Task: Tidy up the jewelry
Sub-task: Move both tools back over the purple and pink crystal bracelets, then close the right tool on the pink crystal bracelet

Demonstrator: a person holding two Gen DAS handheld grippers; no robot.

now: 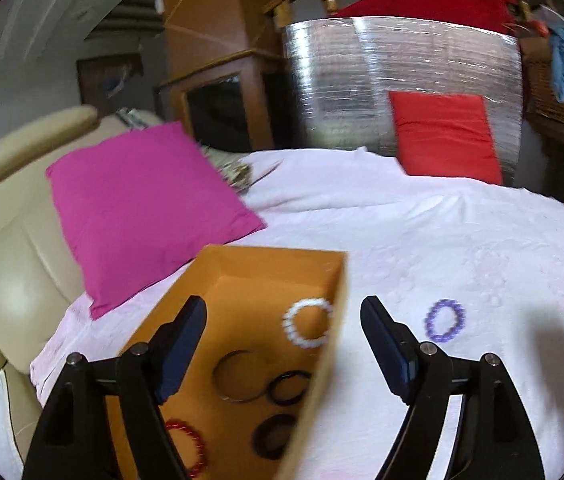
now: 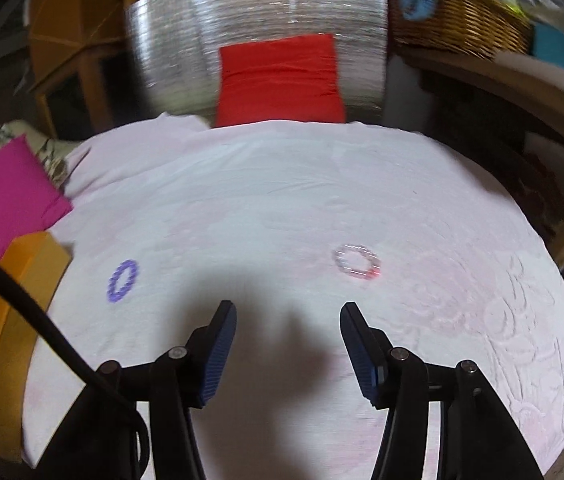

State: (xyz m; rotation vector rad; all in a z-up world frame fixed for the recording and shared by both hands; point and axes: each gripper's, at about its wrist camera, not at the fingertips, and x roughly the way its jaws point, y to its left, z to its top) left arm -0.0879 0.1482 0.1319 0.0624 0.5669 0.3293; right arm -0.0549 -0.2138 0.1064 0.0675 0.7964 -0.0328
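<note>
Hovering over the orange box (image 1: 242, 280), my left gripper (image 1: 283, 322) has its jaws wide and empty, the white bracelet (image 1: 307, 323) lying in the box between them. My right gripper (image 2: 287, 326) gapes empty too, pink bracelet (image 2: 357, 261) just ahead, purple bracelet (image 2: 122, 275) off left on the white cloth (image 2: 282, 184).

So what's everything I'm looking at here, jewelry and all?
box: one, orange, open, on the white cover at left
white bracelet: one, beaded, inside the box
red bracelet: one, inside the box, near corner
dark rings: about three, black or metal, inside the box; blurred
purple bracelet: one, on the cover, right of the box
pink bracelet: one, pale, on the cover, further right
white cover: one, spread flat
pink cushion: one, behind the box
red cushion: one, far edge
basket: one, wicker, back right
left gripper: open, empty, over the box
right gripper: open, empty, over the cover
</note>
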